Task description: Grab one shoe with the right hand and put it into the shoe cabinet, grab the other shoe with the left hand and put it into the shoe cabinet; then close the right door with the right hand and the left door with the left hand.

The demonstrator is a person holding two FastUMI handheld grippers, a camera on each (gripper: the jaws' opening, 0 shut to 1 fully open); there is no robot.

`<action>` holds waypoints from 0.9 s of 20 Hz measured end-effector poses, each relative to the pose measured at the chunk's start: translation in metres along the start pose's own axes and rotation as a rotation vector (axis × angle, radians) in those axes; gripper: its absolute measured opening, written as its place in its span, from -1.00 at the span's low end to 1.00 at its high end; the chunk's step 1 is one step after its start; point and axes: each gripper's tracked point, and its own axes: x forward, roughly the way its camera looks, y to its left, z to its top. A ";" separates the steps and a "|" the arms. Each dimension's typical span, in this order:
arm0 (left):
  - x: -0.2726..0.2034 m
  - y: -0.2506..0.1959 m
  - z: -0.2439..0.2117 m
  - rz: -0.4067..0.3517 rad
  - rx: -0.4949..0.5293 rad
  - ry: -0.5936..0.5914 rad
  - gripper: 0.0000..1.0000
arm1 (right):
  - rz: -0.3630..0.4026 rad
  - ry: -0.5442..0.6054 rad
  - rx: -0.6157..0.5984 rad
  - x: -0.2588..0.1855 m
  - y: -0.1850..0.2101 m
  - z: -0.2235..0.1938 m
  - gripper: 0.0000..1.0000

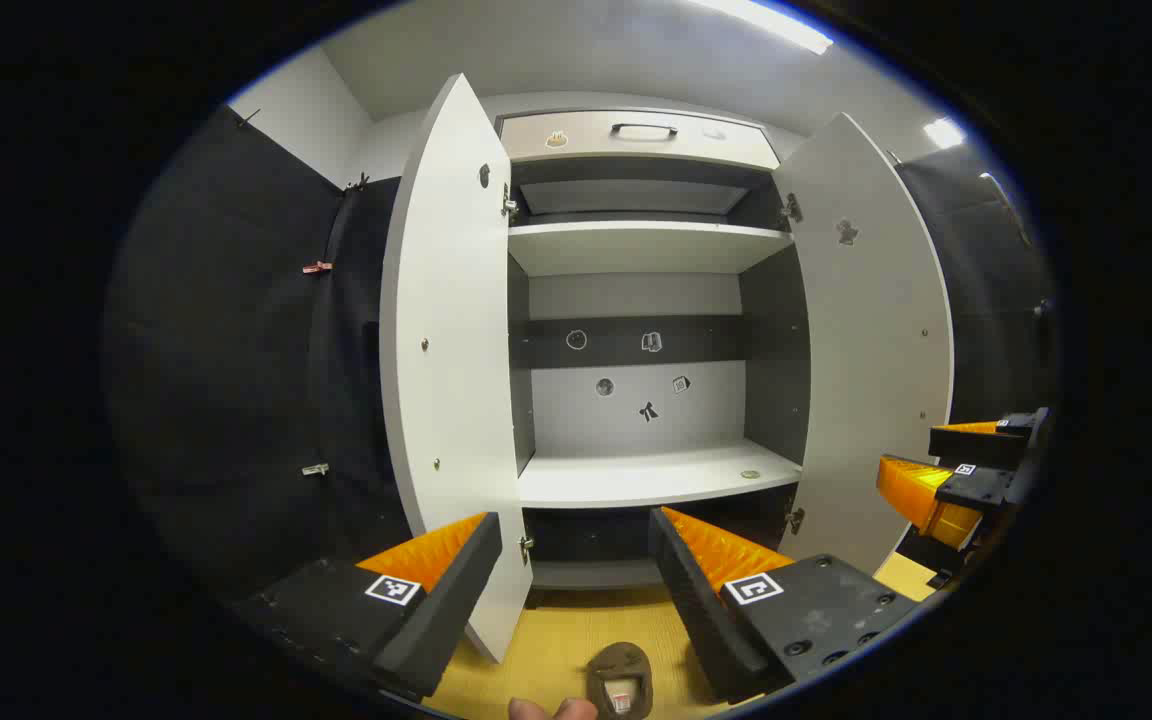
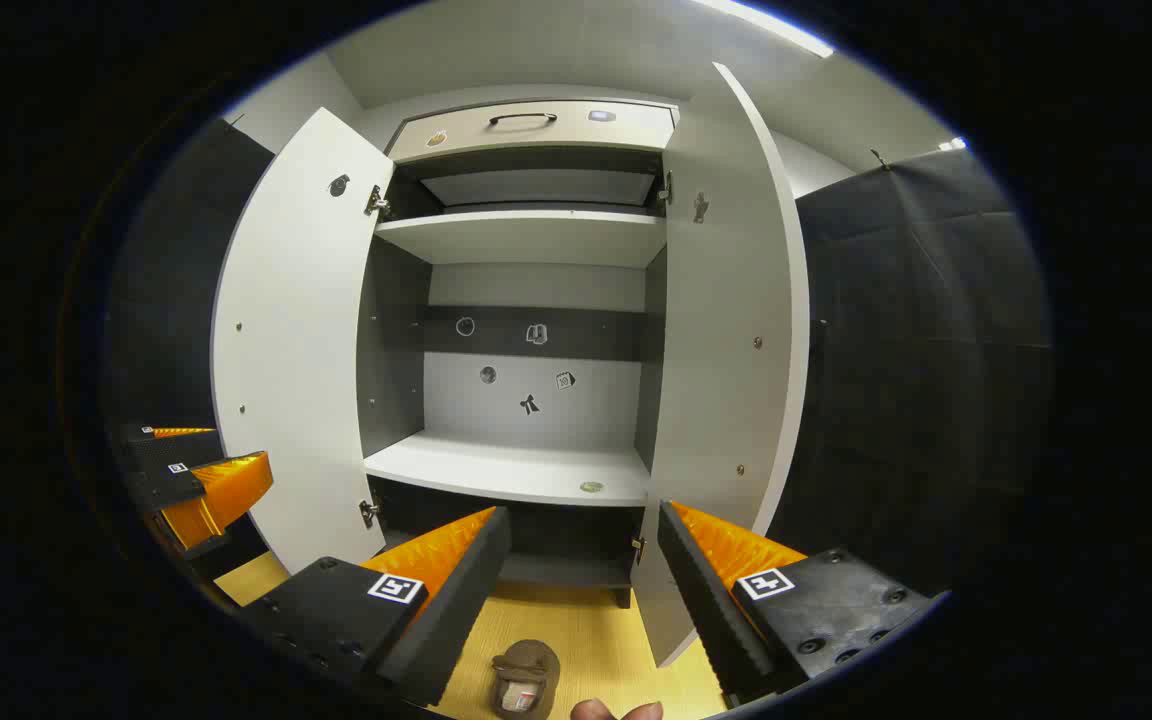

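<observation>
Shoe (image 2: 525,680): lies on the yellow floor (image 2: 606,640) in front of the shoe cabinet (image 2: 526,240), at the lower edge of both gripper views; also seen at (image 1: 620,680).
Direction from right hand-held gripper (image 2: 584,570): below and slightly to the left of the gap between its fingers, nearer the holder than the fingertips.
Direction from left hand-held gripper (image 1: 574,570): below and slightly to the right of its gap.
Long axis: appears to run toward and away from the cabinet; which end is the toe cannot be told.
Nearer hand: no clear difference; the task gives the first shoe to the right hand, so a downward reach looks next.
Shoe appearance: brown, soft-looking, opening upward with a pale insole showing.
Second shoe: cannot be placed from these views.
Right hand-held gripper state: released, fingers spread, nothing between them.
Left hand-held gripper state: released, fingers spread, nothing between them.
Cabinet: left door (image 1: 446,330) and right door (image 2: 731,300) both swung out; lower shelf (image 2: 511,468) bare but for a small round item.
</observation>
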 end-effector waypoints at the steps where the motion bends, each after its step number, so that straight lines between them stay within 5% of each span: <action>1: -0.001 0.000 -0.001 -0.001 0.000 -0.001 0.89 | 0.001 -0.001 0.004 -0.001 0.000 0.001 0.96; 18: -0.017 0.005 0.004 0.001 0.003 -0.014 0.89 | 0.016 -0.006 0.010 -0.012 0.009 0.009 0.96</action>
